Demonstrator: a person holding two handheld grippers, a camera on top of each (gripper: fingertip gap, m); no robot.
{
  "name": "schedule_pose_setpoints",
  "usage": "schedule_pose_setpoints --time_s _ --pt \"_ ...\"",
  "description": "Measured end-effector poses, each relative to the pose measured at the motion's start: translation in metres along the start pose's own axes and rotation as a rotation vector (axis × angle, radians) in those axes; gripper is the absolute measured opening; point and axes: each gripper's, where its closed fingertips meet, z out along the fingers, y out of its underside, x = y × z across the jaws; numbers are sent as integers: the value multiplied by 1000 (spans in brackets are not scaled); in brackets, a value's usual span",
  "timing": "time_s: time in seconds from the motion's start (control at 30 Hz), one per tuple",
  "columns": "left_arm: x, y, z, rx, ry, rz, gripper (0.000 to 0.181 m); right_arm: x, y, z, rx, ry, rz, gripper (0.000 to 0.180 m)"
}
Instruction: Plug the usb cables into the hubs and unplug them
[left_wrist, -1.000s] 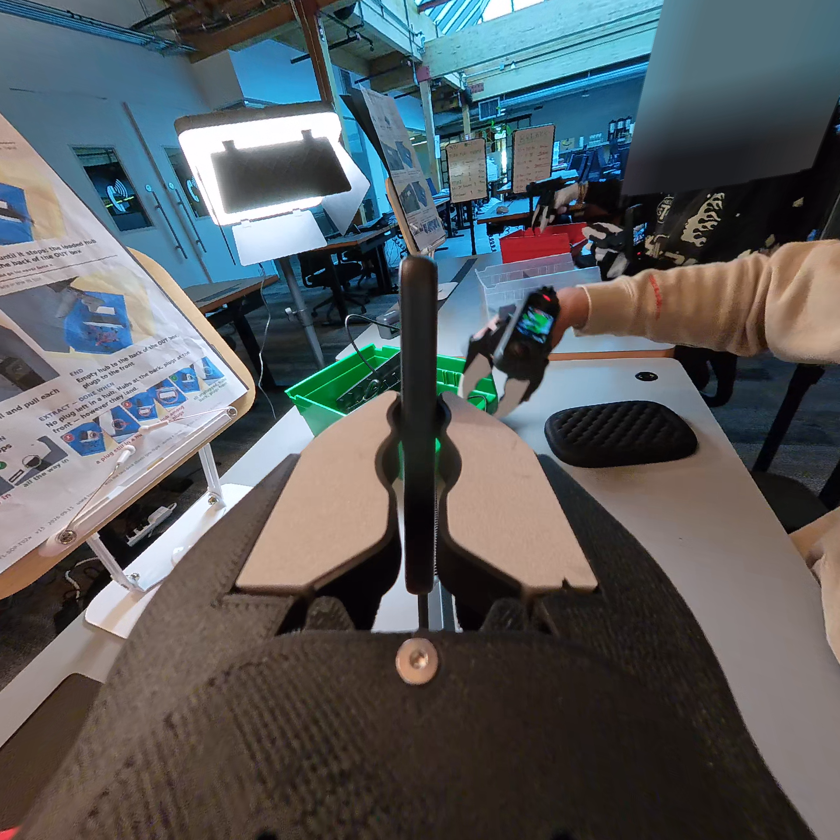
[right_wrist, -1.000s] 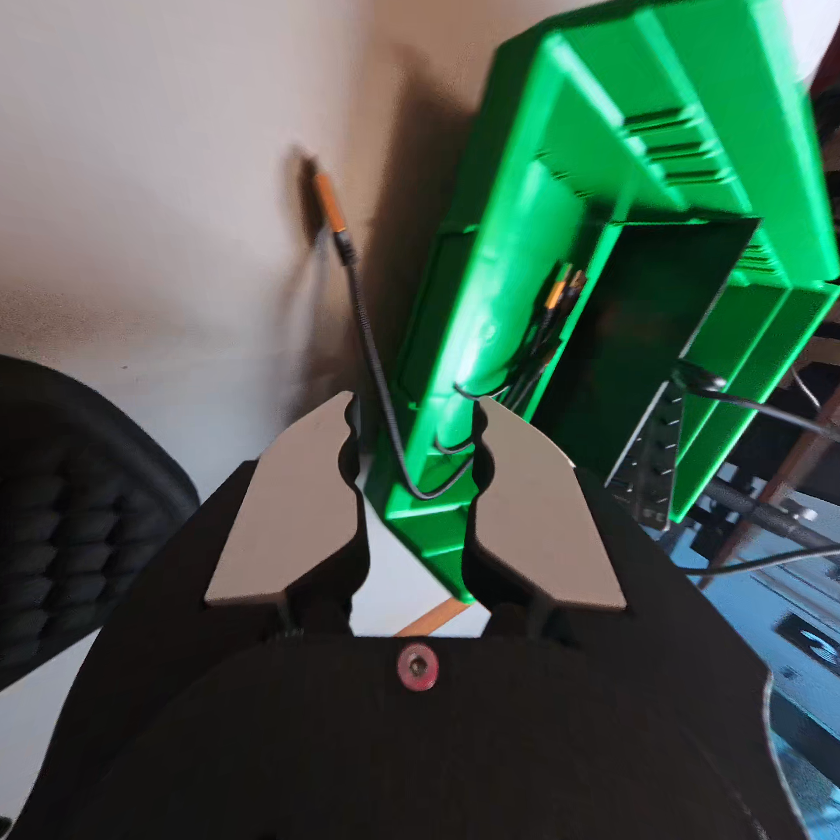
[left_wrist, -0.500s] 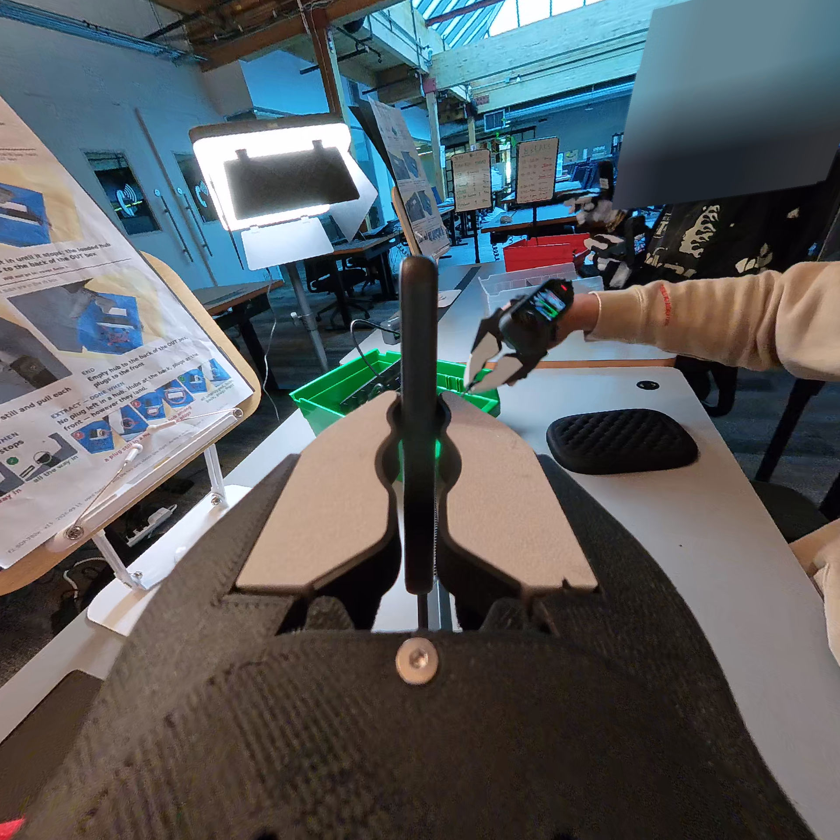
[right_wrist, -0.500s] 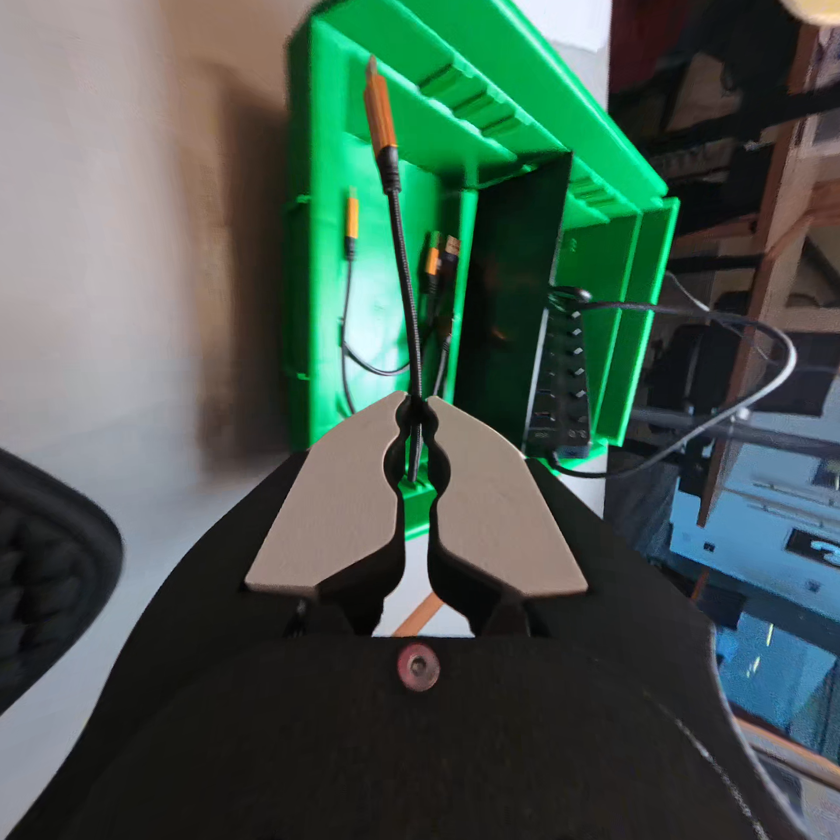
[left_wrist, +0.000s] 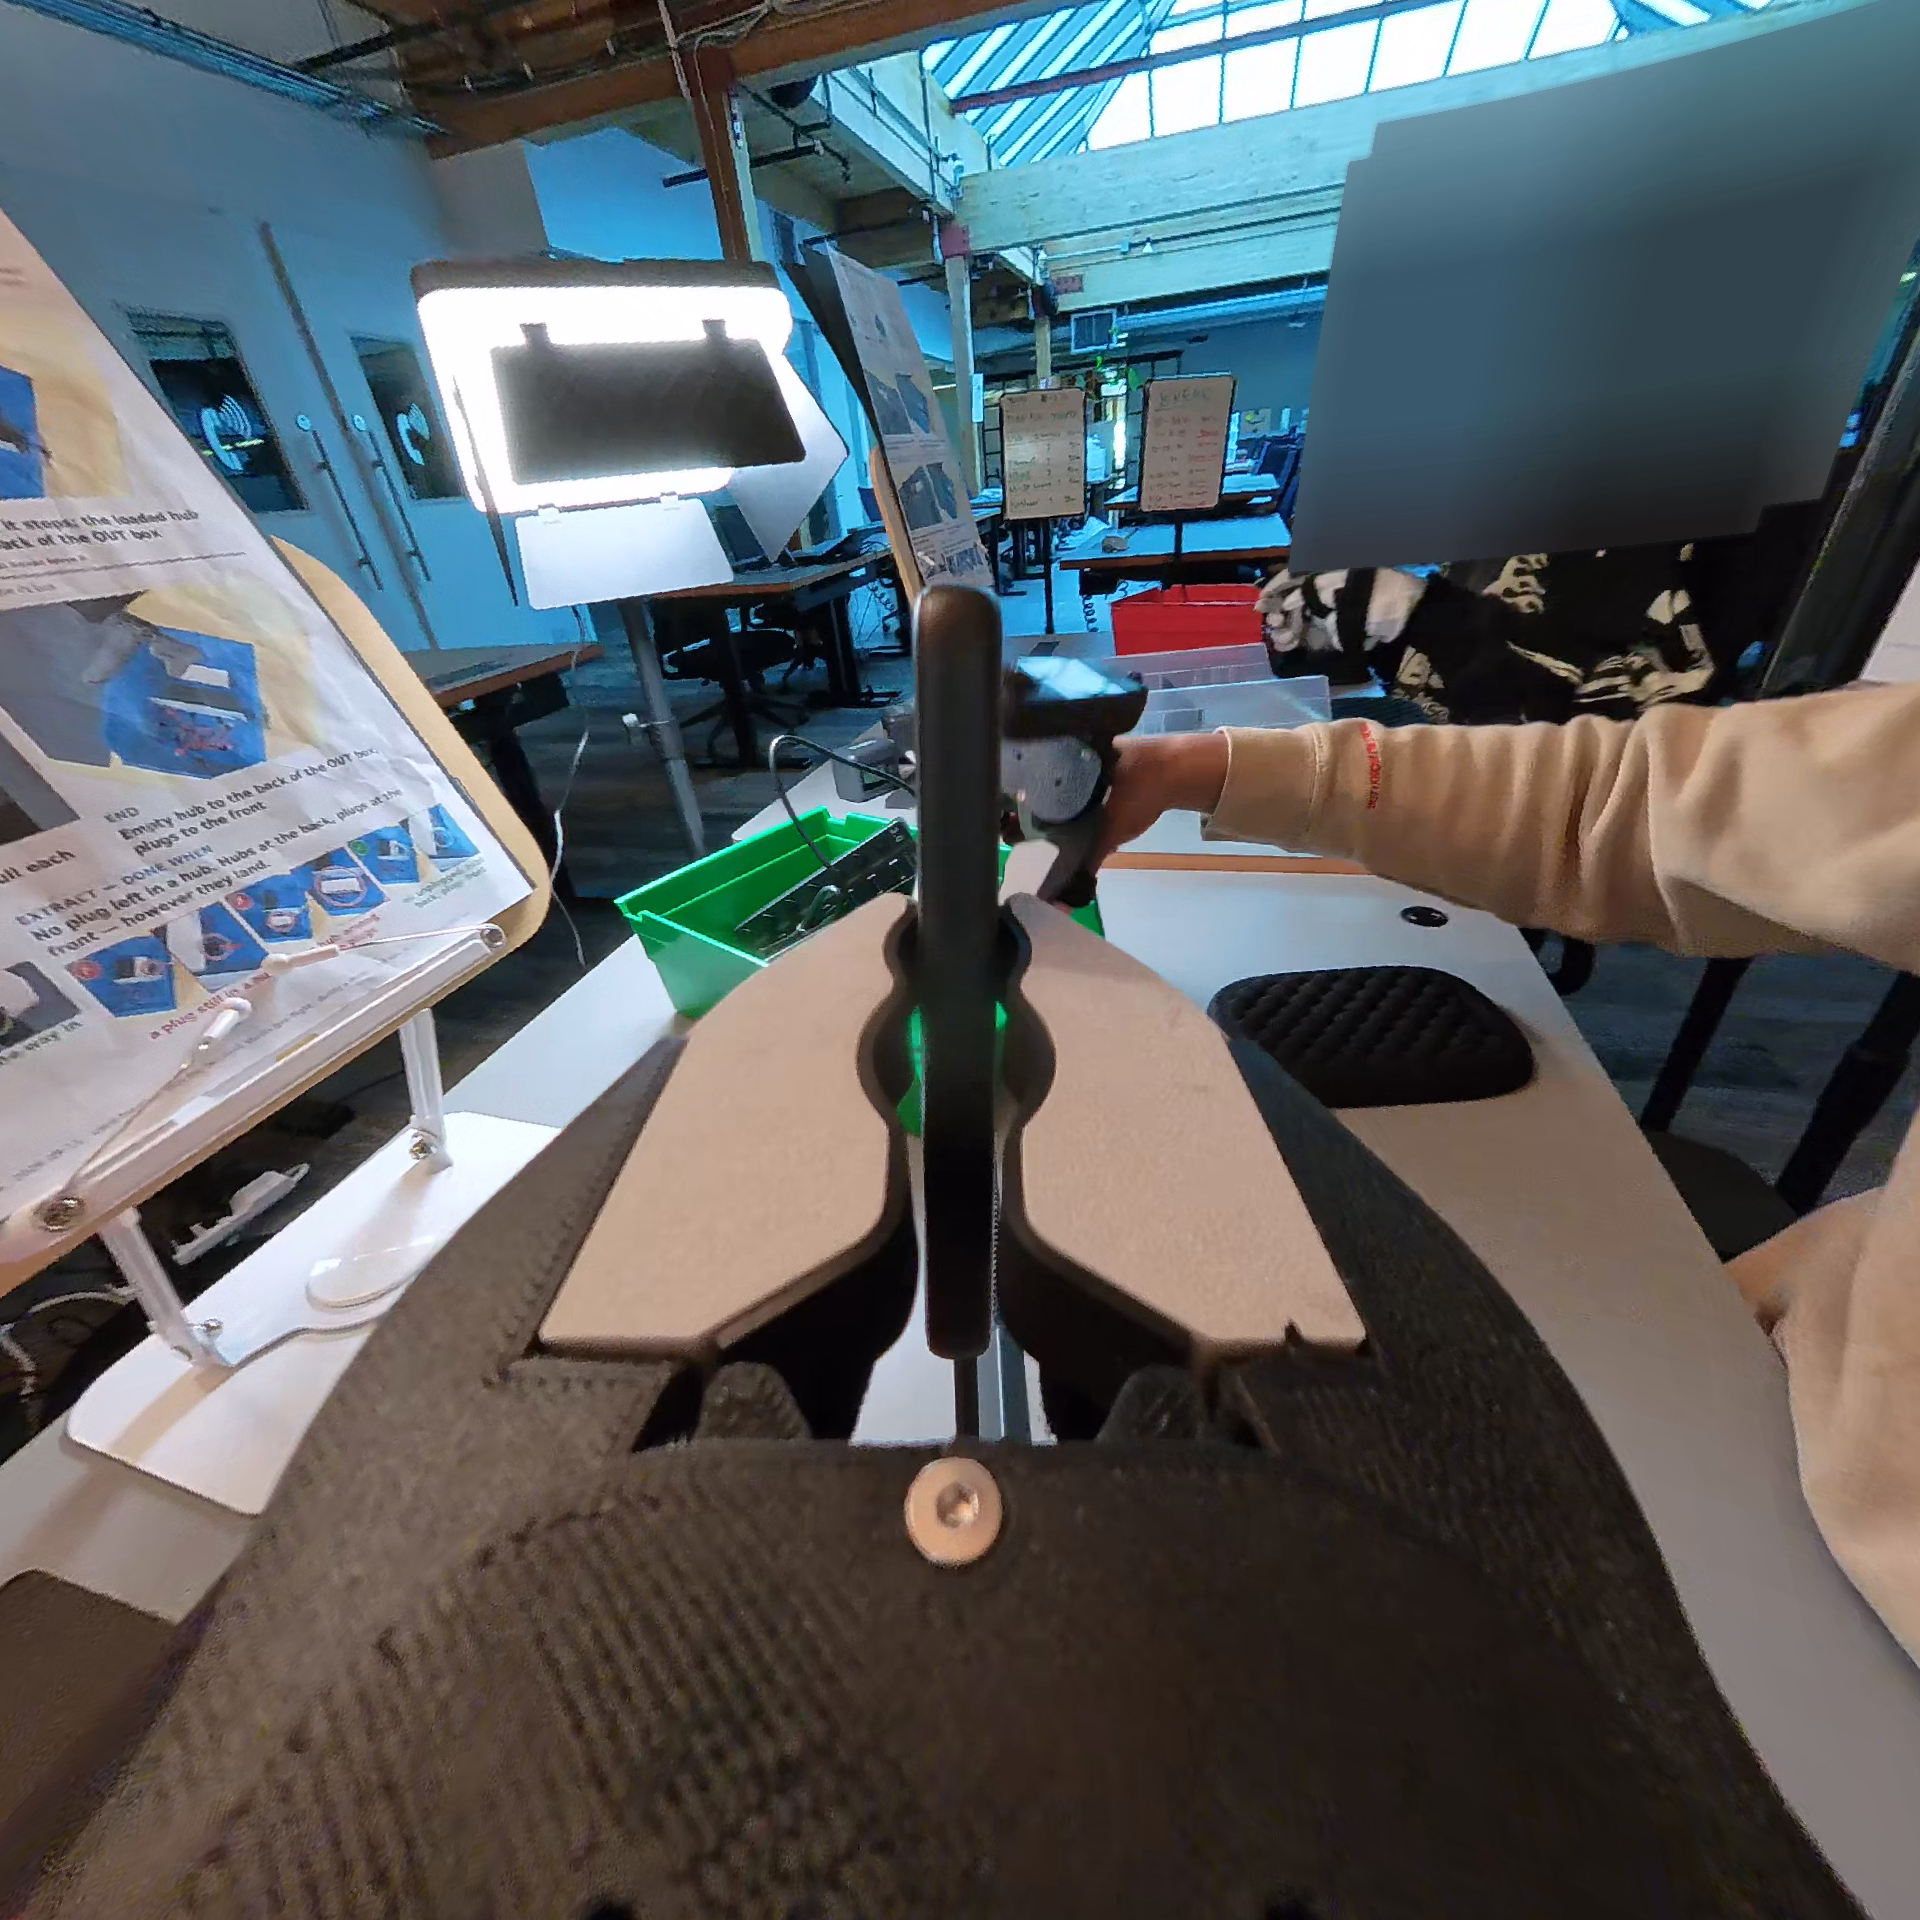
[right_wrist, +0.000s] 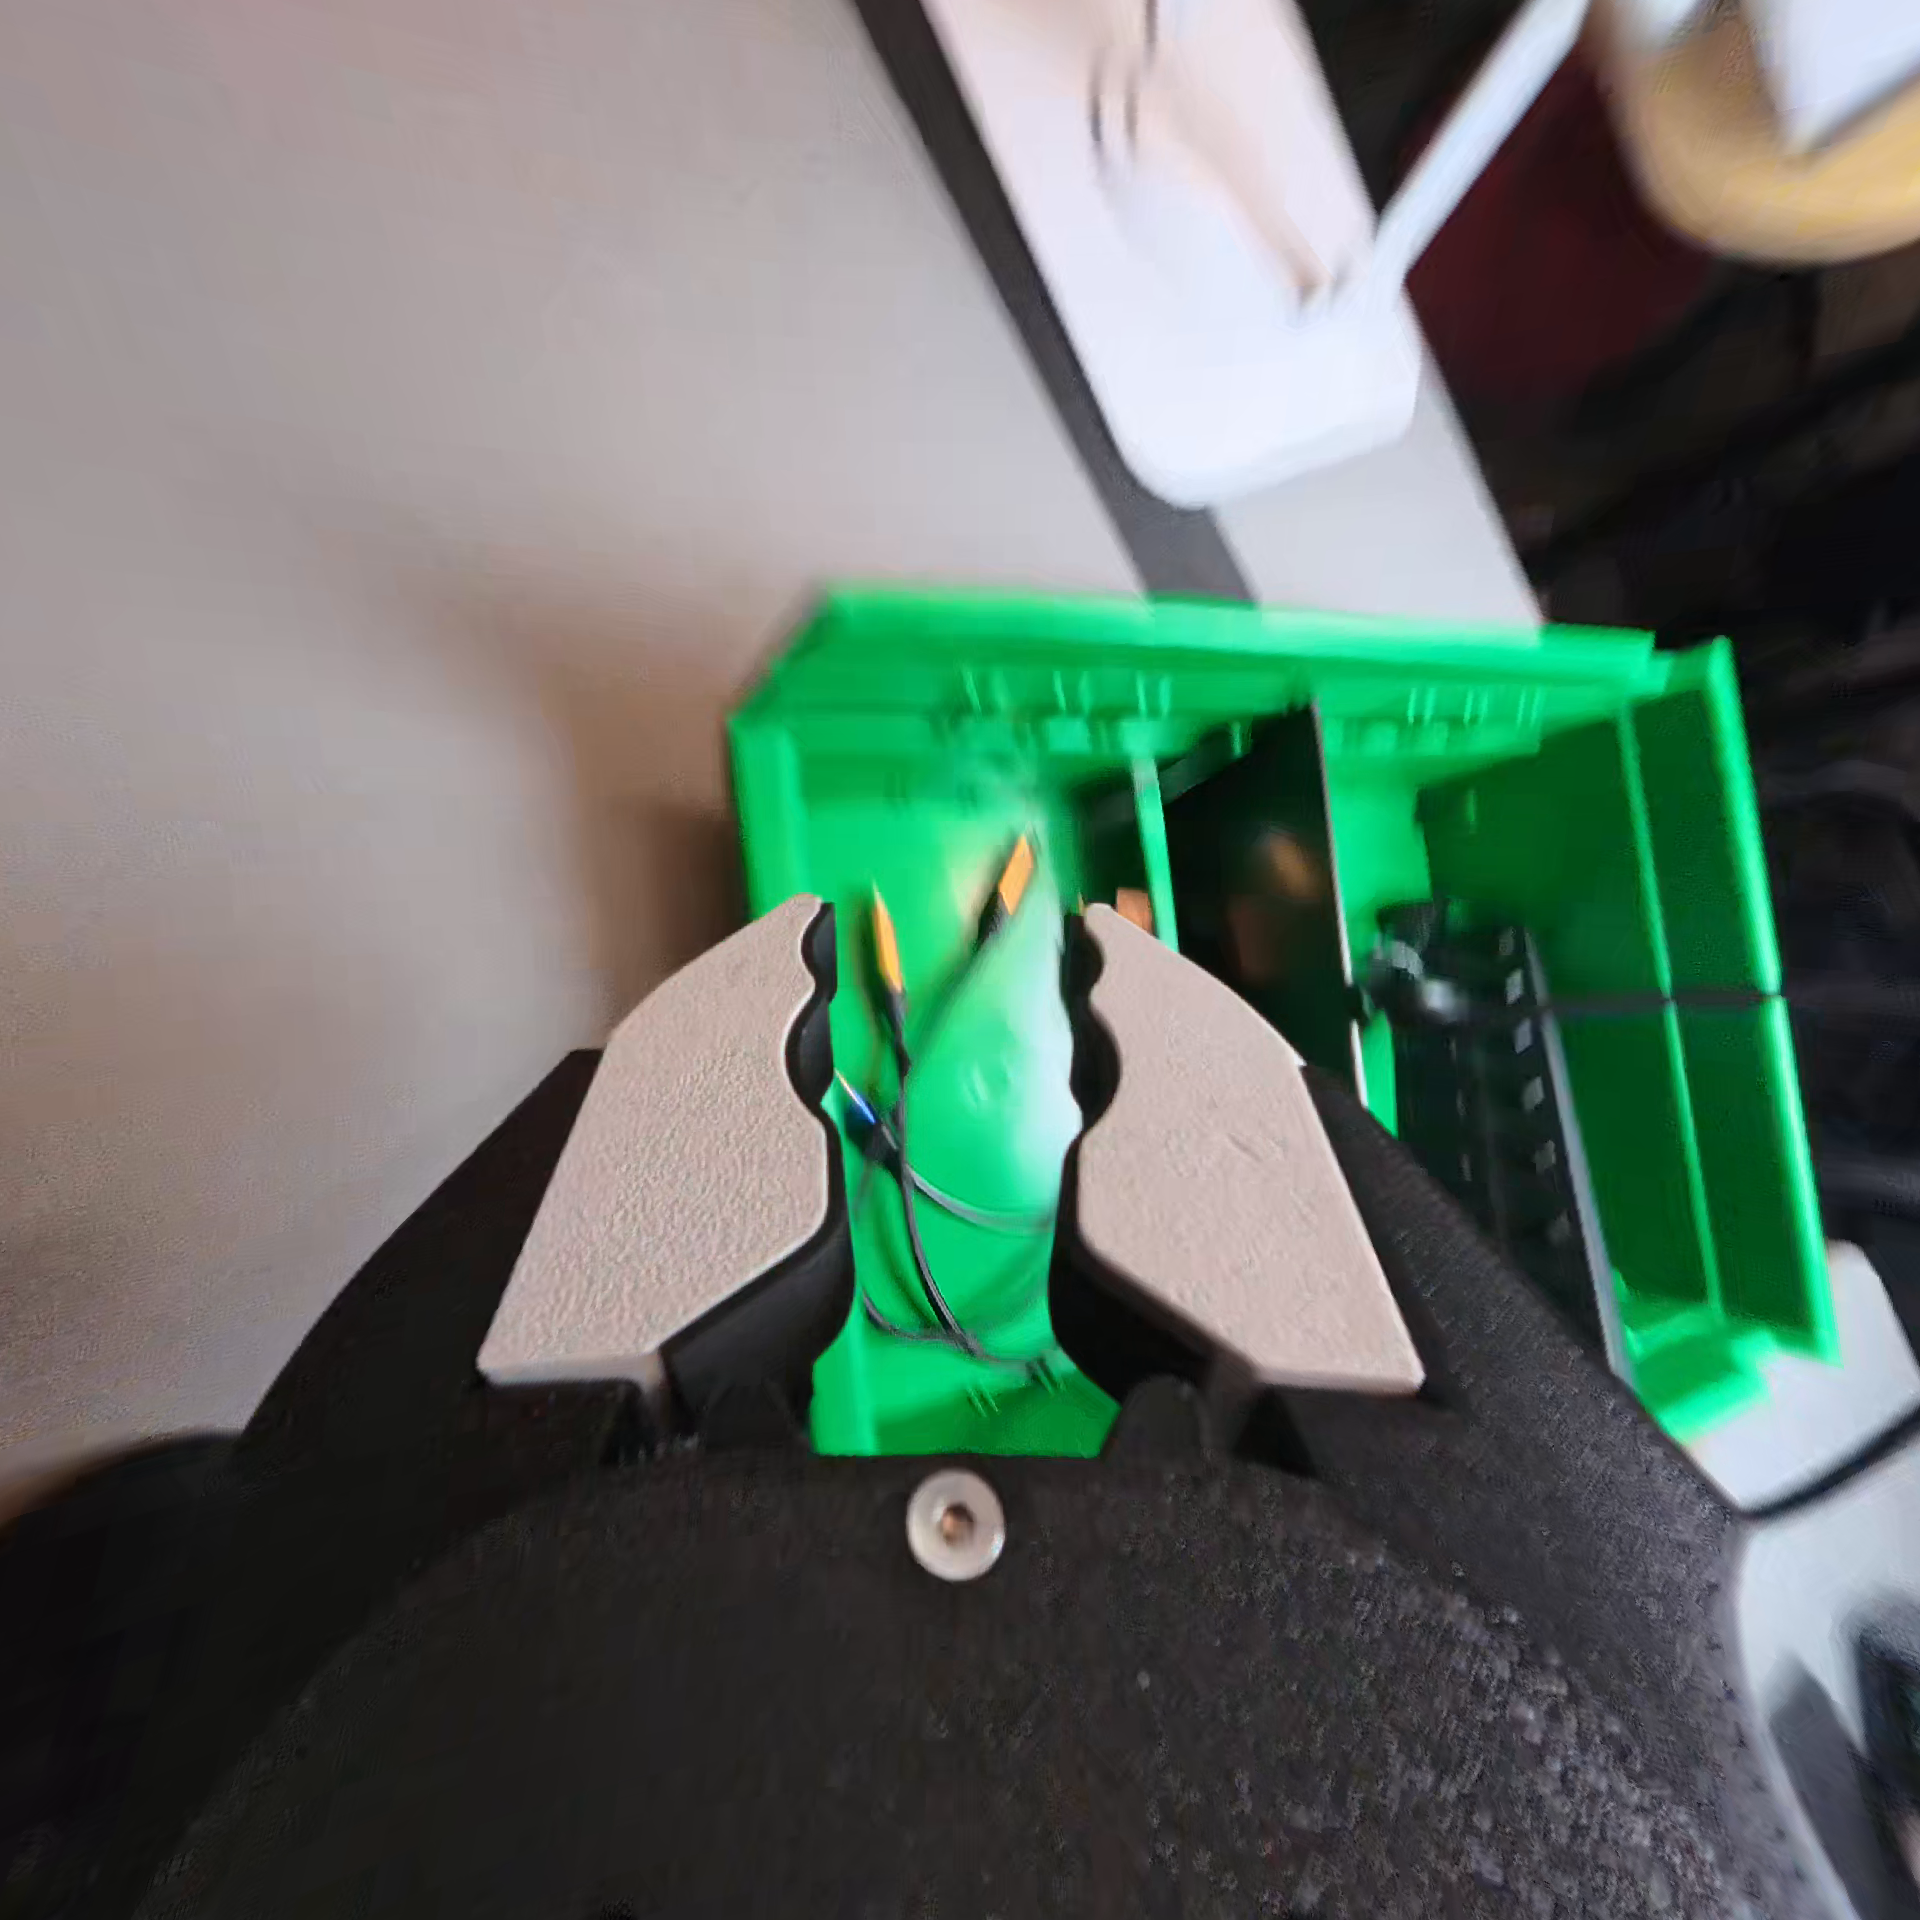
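A black hub (left_wrist: 958, 935) stands upright, pinched edge-on between the fingers of the left gripper (left_wrist: 956, 997). Ahead of it sits the green bin (left_wrist: 727, 925) on the white table (left_wrist: 1455, 1195). The right gripper (right_wrist: 948, 1023) hangs over that bin with jaws spread, empty; orange-tipped cables (right_wrist: 1013, 883) lie just beyond its tips, and another hub (right_wrist: 1475, 1081) lies to their right.

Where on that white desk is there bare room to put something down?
Bare desktop lies nearer than the black padded rest, and between it and the green bin. The bin's cable compartment is crowded, with the right gripper open over it.
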Motion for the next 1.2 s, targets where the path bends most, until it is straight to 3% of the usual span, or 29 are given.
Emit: schedule_pose_setpoints --time_s 0.17,0.33,0.47,0.67,0.87,1.03,1.2 --pt "10 5 12 42 80 -41 12 -70 -123 -64 550 -262 42 42" --pt "35 2 28 129 210 -75 12 -131 -180 -85 768 -432 -34 41" --pt "44 17 44 74 229 -56 12 -155 -194 -79 767 -444 -123 30" --pt "49 34 60 24 228 -41 12 -167 -184 -61 685 -386 -178 12" --pt "53 41 63 -29 231 -24 13 -169 -177 -60 678 -400 -189 10" --pt "58 60 58 -189 257 43 24 -170 -175 -60 669 -420 -190 8" --pt "52 73 60 -258 200 127 13 -170 -176 -60 679 -434 -172 8"
